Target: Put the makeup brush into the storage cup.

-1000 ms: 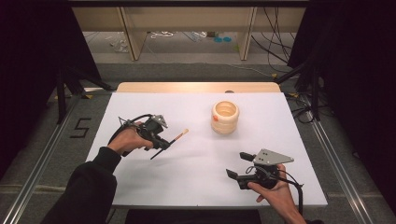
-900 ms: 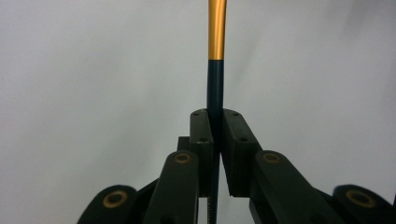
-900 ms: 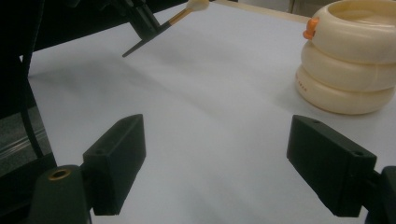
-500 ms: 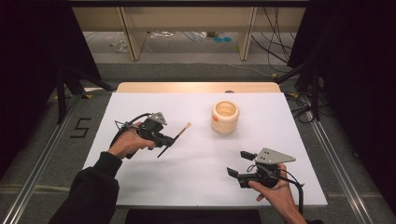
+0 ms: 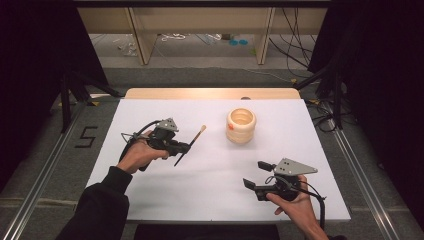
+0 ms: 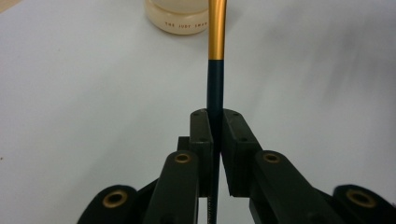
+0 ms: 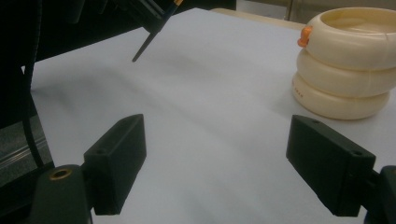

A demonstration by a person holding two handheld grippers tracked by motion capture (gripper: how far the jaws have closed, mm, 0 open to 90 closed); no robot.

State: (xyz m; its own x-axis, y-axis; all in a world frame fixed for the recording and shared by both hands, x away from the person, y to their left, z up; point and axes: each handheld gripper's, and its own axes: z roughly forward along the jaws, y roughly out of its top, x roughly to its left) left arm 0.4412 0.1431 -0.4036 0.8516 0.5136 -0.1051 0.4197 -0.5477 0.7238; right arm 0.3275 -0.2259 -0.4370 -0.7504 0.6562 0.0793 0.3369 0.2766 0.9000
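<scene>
My left gripper [image 5: 186, 148] has its black fingers [image 6: 201, 135] pinching a slim brush with a dark shaft, a gold metal band and a pale tip [image 5: 190, 145]. In the left gripper view the shaft [image 6: 215, 88] runs straight up between the two pads, which press on it from both sides, and the gold band begins a little way beyond them. From the high view the brush is held off the white table [image 5: 210, 190], slanting, with its pale tip raised toward the cream-coloured ribbed pot made of three stacked rings [image 5: 241, 126] and its dark tail pointing down and away from that pot. The tip is near the pot but apart from it, on the pot's left side.

The pot stands upright on the table with its mouth open to the top, an orange mark [image 5: 229, 127] on its side. In the right gripper view the same pot [image 7: 345, 65] sits beyond my right fingers, to the upper right, with the orange mark [image 7: 305, 36] on its upper ring.

My right gripper [image 5: 256, 176] is nearer to me than the pot and a little to its right, well apart from it. Its fingers [image 7: 119, 154] are spread wide with nothing but bare table between them. The brush's dark tail [image 7: 147, 42] shows far off, well left of the pot.
</scene>
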